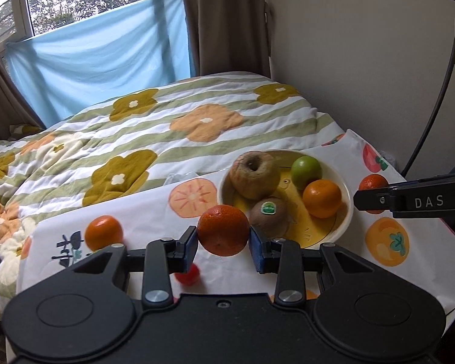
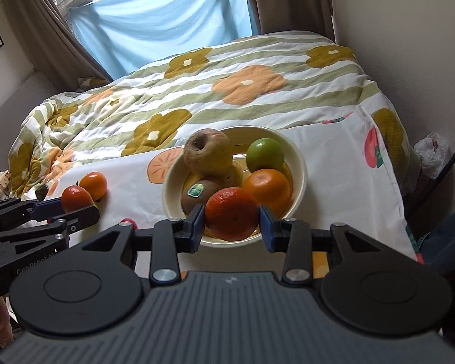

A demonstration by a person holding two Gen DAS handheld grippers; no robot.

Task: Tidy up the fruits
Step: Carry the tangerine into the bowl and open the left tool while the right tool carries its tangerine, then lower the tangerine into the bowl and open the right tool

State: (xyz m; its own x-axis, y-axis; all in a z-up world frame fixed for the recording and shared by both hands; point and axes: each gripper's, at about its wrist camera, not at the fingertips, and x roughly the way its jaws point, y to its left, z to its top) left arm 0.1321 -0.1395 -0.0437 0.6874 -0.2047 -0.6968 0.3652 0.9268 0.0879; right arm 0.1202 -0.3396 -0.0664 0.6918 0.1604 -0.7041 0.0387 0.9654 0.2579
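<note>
My left gripper point(image 1: 223, 239) is shut on a dark orange tangerine point(image 1: 223, 230), held above the cloth to the left of the cream bowl point(image 1: 347, 209). My right gripper point(image 2: 232, 223) is shut on another dark orange tangerine point(image 2: 231, 214), held over the near rim of the bowl point(image 2: 301, 179). The bowl holds a wrinkled brown apple point(image 2: 207, 151), a green fruit point(image 2: 265, 153), an orange point(image 2: 270, 188) and a kiwi with a sticker point(image 2: 194, 197). A loose tangerine point(image 1: 103, 232) lies on the cloth at the left. A small red fruit point(image 1: 188, 274) lies below my left fingers.
The fruit-print cloth point(image 1: 154, 212) covers the near end of a bed with a flowered striped quilt point(image 1: 166, 121). A wall point(image 1: 364, 45) stands at the right, a blue sheet point(image 1: 100, 51) and curtains at the back. A plastic bag point(image 2: 433, 154) lies at the right.
</note>
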